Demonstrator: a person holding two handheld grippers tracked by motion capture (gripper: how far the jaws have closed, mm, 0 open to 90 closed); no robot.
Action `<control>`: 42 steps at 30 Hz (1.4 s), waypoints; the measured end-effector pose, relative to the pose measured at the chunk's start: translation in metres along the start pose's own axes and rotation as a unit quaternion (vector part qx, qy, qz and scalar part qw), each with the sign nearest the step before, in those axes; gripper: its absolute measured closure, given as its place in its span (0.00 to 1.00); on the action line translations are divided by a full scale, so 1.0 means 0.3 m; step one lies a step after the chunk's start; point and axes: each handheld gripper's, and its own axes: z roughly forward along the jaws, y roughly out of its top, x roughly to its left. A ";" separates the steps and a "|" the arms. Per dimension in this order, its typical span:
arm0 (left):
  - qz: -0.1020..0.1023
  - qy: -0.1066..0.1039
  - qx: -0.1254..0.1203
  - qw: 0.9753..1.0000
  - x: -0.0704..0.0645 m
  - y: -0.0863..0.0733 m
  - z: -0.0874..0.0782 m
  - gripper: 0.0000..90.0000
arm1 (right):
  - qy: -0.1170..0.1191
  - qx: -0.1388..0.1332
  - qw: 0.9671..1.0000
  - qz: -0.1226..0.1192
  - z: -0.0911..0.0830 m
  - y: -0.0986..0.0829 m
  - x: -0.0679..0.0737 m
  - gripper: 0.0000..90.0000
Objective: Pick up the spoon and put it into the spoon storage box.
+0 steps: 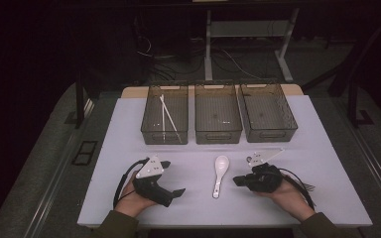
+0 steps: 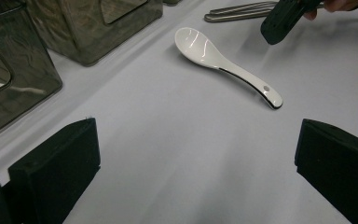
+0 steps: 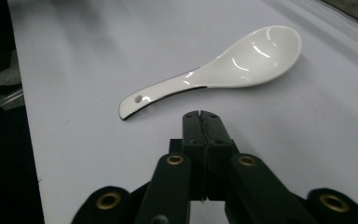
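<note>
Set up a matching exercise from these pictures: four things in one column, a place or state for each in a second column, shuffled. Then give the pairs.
Things
1. white spoon
2. left claw
3. right claw
4. white chopsticks

Places or states
A. jaws pressed together, empty
B. lying in the leftmost bin
C. jaws spread wide apart
D. lying on the table between the two claws

Pairs: 1-D, 2-C, 3-A, 4-B

1. I see a white table (image 1: 129,148) with a pale wooden edge showing at its far side.
2. Three dark see-through bins (image 1: 218,119) stand in a row along its far half.
3. A white spoon (image 1: 220,173) lies alone on the near half, bowl pointing toward the bins.
</note>
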 end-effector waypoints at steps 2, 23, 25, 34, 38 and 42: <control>0.001 -0.001 0.001 1.000 0.000 0.000 0.000 0.00 | 0.006 0.003 1.000 -0.004 0.017 0.006 0.009 1.00; 0.000 -0.002 -0.001 1.000 0.000 0.000 -0.002 0.00 | 0.027 0.007 0.999 -0.046 0.170 0.077 0.082 1.00; 0.001 -0.002 -0.001 1.000 0.001 0.000 -0.002 0.00 | 0.024 0.004 0.999 -0.047 0.182 0.090 0.083 1.00; 0.001 -0.002 -0.001 1.000 0.004 -0.001 -0.005 0.00 | 0.024 -0.007 0.999 -0.041 0.246 0.150 0.079 1.00; 0.002 -0.003 -0.003 1.000 0.006 -0.001 -0.007 0.00 | 0.021 -0.010 0.999 -0.041 0.251 0.158 0.075 1.00; 0.002 -0.003 -0.001 1.000 0.006 -0.001 -0.006 0.00 | 0.020 -0.028 0.999 -0.038 0.208 0.164 0.063 0.88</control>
